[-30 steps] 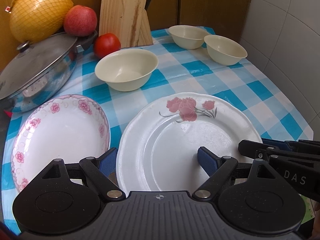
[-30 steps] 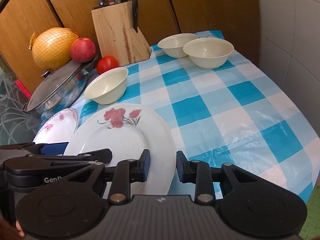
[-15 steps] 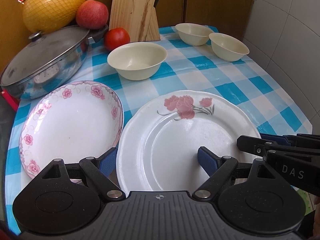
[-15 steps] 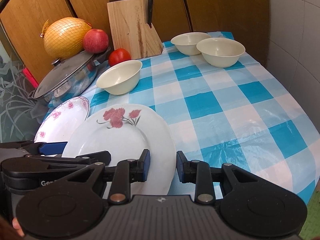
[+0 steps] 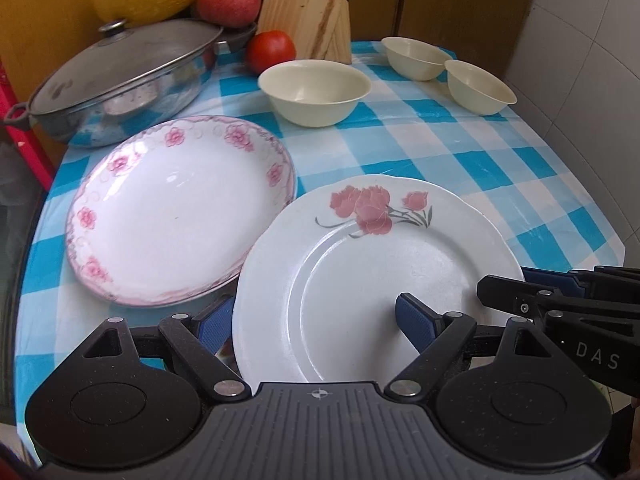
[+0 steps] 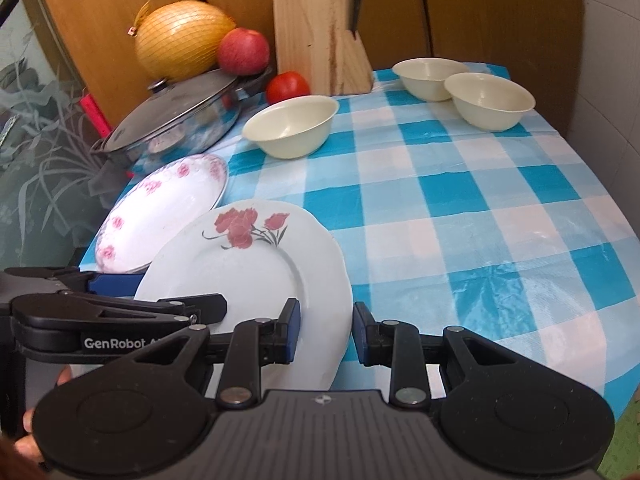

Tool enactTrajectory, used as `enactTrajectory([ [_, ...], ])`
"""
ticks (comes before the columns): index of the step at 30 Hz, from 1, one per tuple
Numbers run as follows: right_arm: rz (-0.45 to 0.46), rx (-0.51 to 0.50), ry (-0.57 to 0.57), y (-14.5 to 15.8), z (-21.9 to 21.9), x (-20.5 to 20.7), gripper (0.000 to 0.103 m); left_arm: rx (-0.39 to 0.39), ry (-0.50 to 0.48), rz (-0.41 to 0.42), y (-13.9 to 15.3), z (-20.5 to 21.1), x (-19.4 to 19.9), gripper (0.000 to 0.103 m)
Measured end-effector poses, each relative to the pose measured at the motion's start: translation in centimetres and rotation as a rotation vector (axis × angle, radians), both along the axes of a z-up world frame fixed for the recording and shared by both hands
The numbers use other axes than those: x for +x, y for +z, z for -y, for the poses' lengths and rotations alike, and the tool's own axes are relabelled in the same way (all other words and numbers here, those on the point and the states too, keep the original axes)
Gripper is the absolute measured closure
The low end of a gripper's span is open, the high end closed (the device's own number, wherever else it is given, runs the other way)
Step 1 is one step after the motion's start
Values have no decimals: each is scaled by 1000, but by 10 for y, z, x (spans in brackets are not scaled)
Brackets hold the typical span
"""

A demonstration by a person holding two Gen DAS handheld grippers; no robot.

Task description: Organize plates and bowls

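A white scalloped ceramic plate with a red flower print [image 5: 372, 276] sits at the near edge of the blue-and-white checked tablecloth [image 6: 480, 208], its left rim riding over the edge of a deeper white plate with a pink floral border [image 5: 176, 212], so it appears tilted rather than flat. The left gripper [image 5: 316, 320] has its blue-padded fingers [image 5: 414, 318] spread wide, one below the plate's near-left rim and one above the plate's well, gripping nothing firmly that I can see. The right gripper [image 6: 326, 332] straddles the plate's near-right rim with a pad on each side; the gap is narrow, but whether the pads actually press the rim I cannot tell. Three cream plastic-looking bowls, one nearer [image 6: 292, 126] and two at the far corner [image 6: 490, 100] [image 6: 430, 78], wait untouched. The flowered plate is likely stiff, fairly heavy, glazed and slippery, and would chip or shatter if dropped; the thin rim is the only hold, best taken deep, at two opposite points, kept level. The bowls should be light and forgiving, grasped by the lip.
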State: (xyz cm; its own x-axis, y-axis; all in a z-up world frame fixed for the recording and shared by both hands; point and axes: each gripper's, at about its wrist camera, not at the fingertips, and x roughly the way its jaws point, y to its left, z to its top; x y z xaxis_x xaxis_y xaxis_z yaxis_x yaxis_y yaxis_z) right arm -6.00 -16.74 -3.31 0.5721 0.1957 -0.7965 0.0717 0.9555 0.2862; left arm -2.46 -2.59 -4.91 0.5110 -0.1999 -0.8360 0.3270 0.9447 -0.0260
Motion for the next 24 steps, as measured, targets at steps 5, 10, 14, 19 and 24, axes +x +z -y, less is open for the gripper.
enactTrajectory([
  [5,-3,-19,48,-2,-15,-3,76,22,12,25,0,-10,-11,13],
  [10,-2,-50,86,0,-26,-4,73,24,21,35,0,-18,-15,12],
  [14,-5,-83,119,0,-34,-8,70,31,12,42,-1,-20,-21,12],
  [19,15,-121,161,3,-42,-12,70,18,23,40,-1,-27,-29,13],
  [24,29,-152,178,4,-47,-12,69,-2,32,38,1,-34,-33,13],
])
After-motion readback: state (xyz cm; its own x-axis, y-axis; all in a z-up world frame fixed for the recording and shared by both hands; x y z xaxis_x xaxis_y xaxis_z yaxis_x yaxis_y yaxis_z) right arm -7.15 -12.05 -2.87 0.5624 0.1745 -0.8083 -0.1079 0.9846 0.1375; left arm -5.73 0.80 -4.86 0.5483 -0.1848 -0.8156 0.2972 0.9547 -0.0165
